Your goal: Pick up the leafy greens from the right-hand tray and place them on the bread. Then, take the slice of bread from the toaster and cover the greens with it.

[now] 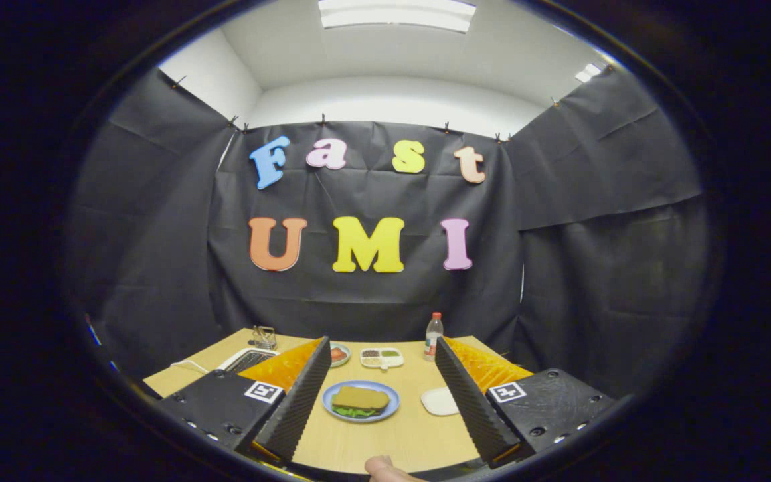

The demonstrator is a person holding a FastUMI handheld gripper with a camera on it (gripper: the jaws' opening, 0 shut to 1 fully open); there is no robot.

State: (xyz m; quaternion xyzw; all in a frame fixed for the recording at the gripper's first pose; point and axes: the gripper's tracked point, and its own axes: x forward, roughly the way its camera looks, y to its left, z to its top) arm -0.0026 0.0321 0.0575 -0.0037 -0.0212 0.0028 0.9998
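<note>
— Gripper view, what's there?
— Gripper spread wide, gripping nothing, raised above the tabletop.
— And the food?
— Between the fingers, on a blue plate: slice of bread lying over leafy greens, green edges poking out beneath.
— Beyond that?
— Small white tray just right of the plate, divided tray and bottle farther back, toaster far left.
</note>
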